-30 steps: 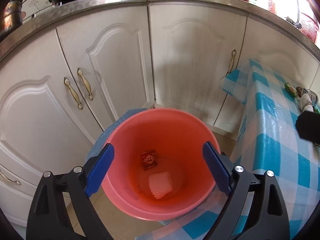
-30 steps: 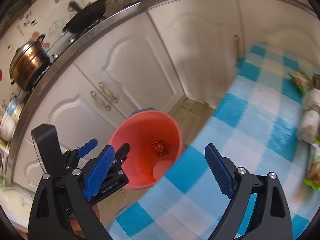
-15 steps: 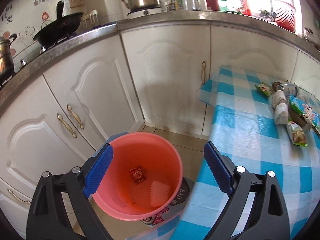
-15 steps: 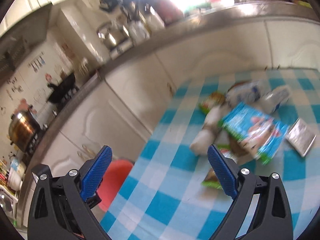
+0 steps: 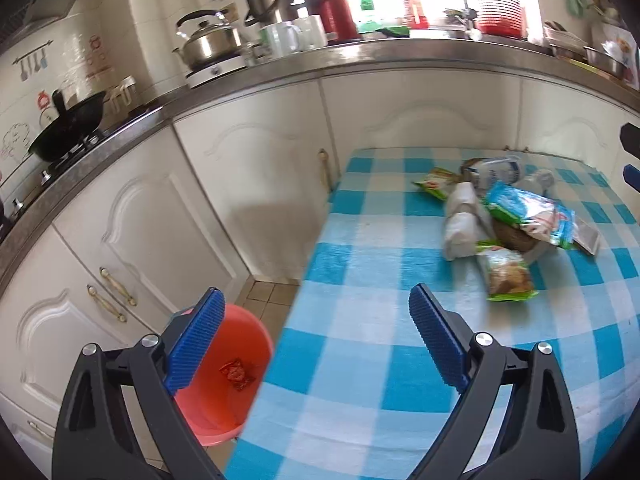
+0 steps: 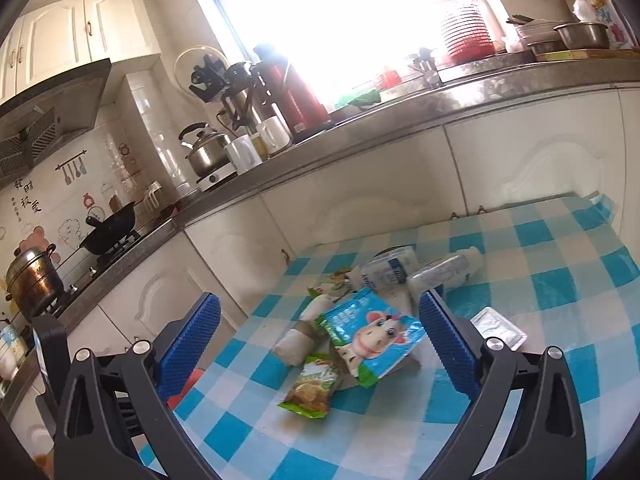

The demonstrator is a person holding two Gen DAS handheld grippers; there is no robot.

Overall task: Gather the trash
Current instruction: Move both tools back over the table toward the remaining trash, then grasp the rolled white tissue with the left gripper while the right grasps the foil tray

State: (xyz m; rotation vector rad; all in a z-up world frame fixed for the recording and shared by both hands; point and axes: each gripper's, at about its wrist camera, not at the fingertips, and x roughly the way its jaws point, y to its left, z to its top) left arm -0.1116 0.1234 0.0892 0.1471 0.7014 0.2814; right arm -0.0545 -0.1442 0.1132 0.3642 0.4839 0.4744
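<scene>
Blue-and-white checked cloth covers the worktop [image 5: 360,360], and a heap of trash lies toward its far side. On top of the heap sits a teal snack bag printed with a cartoon cow [image 6: 370,334]. Just in front of it is a green crisp packet [image 6: 314,386]. A white paper-wrapped roll [image 6: 302,338] lies to the left, touching the teal bag. Behind them lie a clear plastic bottle with a blue label [image 6: 390,270] and a second clear plastic bottle [image 6: 446,270], both on their sides. A small silver foil sachet [image 6: 498,328] rests flat to the right, partly hidden by a blue pad.

Down on the tiled floor, beside the worktop's left edge, stands a salmon-red plastic bucket [image 5: 240,344]; a small red wrapper [image 5: 236,372] lies inside it.

The left gripper [image 5: 316,340] hangs over the near corner of the worktop, its jaws spread wide with nothing between them. The right gripper [image 6: 320,348] points at the heap, its jaws as wide apart as they go and holding nothing; its pads seem to frame the teal bag from above, though whether they are close to it is hard to judge.
</scene>
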